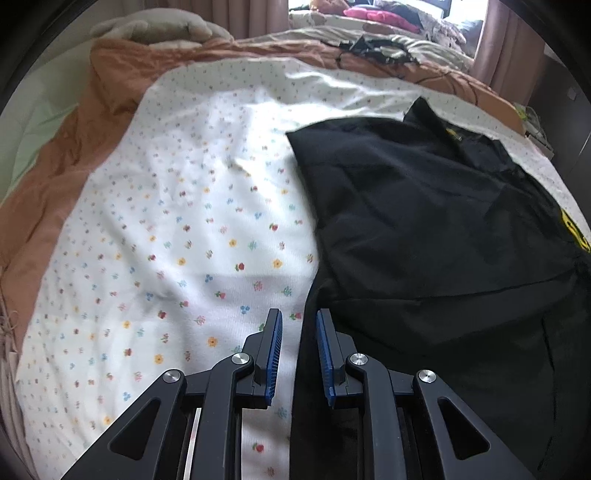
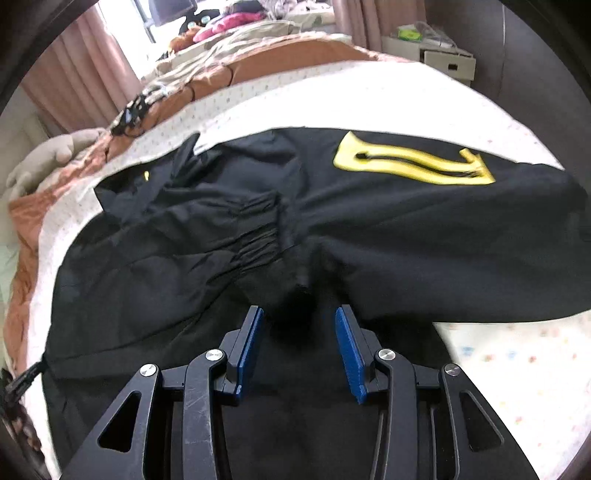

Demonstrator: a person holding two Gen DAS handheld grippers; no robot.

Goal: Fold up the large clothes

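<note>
1. My left tool (image 1: pixel 299 317) points down over the near left edge of the black garment (image 1: pixel 424 229). Its blue pads (image 1: pixel 275 354) stand a narrow gap apart, and I see no cloth pinched between them: the garment's edge and the sheet show through the gap.
2. My right tool (image 2: pixel 299 314) hangs over the middle of the same black garment (image 2: pixel 258 229), near a raised bunch of cloth. Its pads (image 2: pixel 251 343) stand wider apart, and nothing is clamped between them.
3. The garment lies spread on the white flowered sheet (image 1: pixel 177 221) on the bed, partly folded, with a gathered cuff (image 2: pixel 258 229) lying across its middle.
4. A yellow emblem (image 2: pixel 413 162) shows on the far part of the garment in the right wrist view.
5. An orange-brown blanket (image 1: pixel 74 147) lies under the sheet, and a beige plush toy (image 1: pixel 159 29) rests at the bed's far left corner.
</note>
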